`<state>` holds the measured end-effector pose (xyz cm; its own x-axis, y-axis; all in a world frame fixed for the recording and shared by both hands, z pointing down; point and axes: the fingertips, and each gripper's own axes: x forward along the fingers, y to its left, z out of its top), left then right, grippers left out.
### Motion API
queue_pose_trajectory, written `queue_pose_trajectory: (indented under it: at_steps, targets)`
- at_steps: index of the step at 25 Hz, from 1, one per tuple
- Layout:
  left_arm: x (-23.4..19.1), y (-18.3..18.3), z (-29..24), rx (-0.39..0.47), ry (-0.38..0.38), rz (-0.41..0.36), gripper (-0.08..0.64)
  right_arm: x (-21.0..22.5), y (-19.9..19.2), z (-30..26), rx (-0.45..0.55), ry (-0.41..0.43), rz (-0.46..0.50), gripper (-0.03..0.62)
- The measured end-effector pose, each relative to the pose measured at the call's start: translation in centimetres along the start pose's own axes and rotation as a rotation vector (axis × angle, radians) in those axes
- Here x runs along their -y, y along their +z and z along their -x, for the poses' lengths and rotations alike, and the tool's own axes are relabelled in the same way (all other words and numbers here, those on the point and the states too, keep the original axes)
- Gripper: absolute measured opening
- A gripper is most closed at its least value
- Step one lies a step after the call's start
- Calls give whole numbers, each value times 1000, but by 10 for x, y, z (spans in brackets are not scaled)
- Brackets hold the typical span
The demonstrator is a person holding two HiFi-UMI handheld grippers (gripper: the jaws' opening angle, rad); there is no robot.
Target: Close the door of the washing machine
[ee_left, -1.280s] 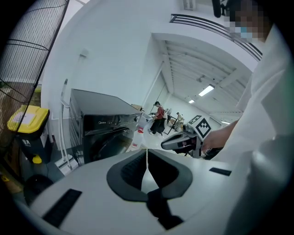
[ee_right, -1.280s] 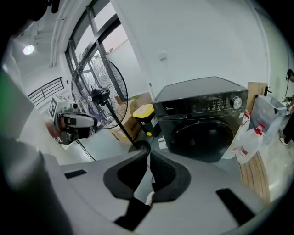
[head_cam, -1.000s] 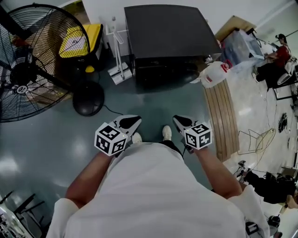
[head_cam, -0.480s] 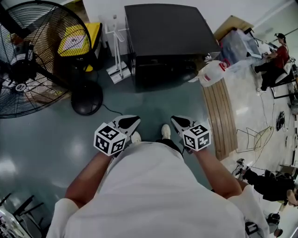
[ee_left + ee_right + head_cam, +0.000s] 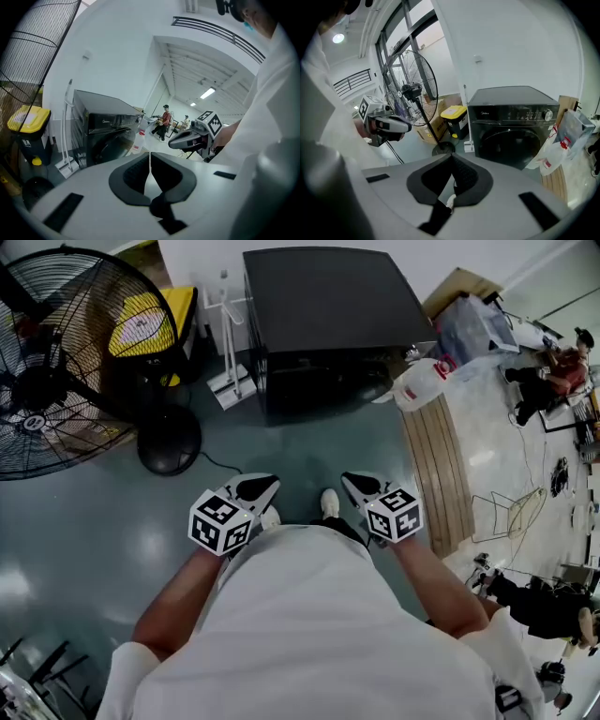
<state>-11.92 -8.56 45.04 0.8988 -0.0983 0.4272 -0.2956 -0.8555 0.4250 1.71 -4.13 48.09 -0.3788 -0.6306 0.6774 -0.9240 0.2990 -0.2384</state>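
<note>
The black front-loading washing machine (image 5: 323,320) stands against the far wall, a step or two ahead of the person's feet. Its round dark door (image 5: 511,145) lies flush with the front in the right gripper view. Both grippers hang at waist height, well short of the machine. My left gripper (image 5: 267,482) is shut, its pads meeting with nothing between them (image 5: 150,157). My right gripper (image 5: 349,479) is closing its last bit, its jaws meeting at the tips with nothing between them (image 5: 451,158). Each gripper view also shows the other gripper off to the side.
A large black floor fan (image 5: 56,362) with a round base (image 5: 169,439) stands at the left. A yellow-lidded bin (image 5: 145,329) and a white stand (image 5: 230,343) sit beside the machine. A white jug (image 5: 419,385) and wooden planks (image 5: 436,465) lie at the right.
The head view has drifted slightly. Both grippers stay where they were near the person's waist.
</note>
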Motion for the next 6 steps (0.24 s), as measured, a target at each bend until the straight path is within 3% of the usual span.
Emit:
queue_pose_trajectory:
  at_steps: [6]
  targets:
    - [-2,-3,-11,-6,-11,-2,23,5,0,0,-5,-6,0,8]
